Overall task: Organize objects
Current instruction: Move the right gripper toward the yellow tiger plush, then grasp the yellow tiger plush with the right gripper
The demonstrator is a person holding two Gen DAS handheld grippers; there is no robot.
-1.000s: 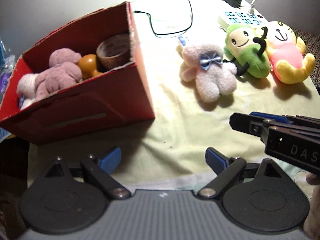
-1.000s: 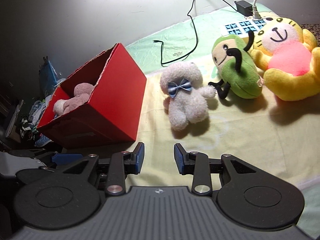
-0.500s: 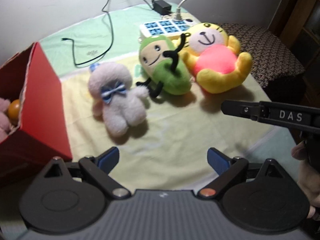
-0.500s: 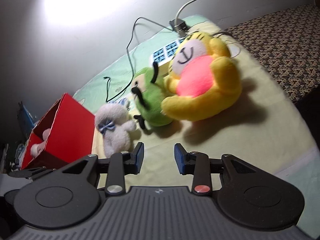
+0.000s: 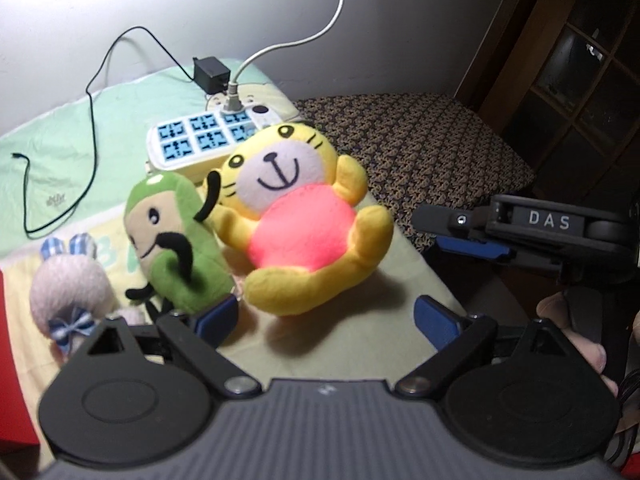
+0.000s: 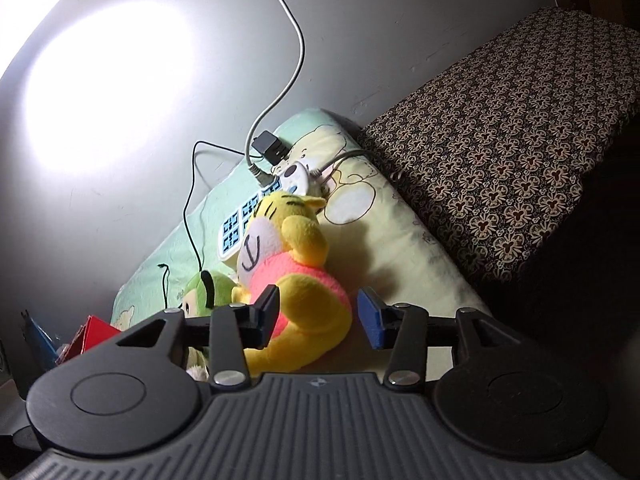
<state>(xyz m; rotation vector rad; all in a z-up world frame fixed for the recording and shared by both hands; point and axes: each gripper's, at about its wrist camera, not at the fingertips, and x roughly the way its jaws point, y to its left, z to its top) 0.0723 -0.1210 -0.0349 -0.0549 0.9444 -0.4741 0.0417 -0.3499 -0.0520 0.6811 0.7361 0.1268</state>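
Note:
A yellow tiger plush with a pink belly (image 5: 304,224) lies on the cloth-covered table, next to a green plush (image 5: 172,240) and a pale pink plush with a blue bow (image 5: 68,296). My left gripper (image 5: 326,318) is open, hovering just in front of the tiger and green plush. My right gripper (image 6: 318,316) is open, its jaws around the tiger's lower body (image 6: 308,300); contact is unclear. The right gripper also shows in the left wrist view (image 5: 460,232), to the right of the tiger. The red box (image 6: 90,330) shows only as an edge.
A white power strip (image 5: 208,144) with a plugged adapter and cables (image 5: 92,120) lies behind the toys near the wall. A patterned cushion (image 6: 508,152) adjoins the table on the right. The table edge (image 5: 440,280) runs just right of the tiger.
Both grippers swung right, away from the red box, toward the yellow tiger. The right gripper's jaws widened from narrow to open and now sit around the tiger.

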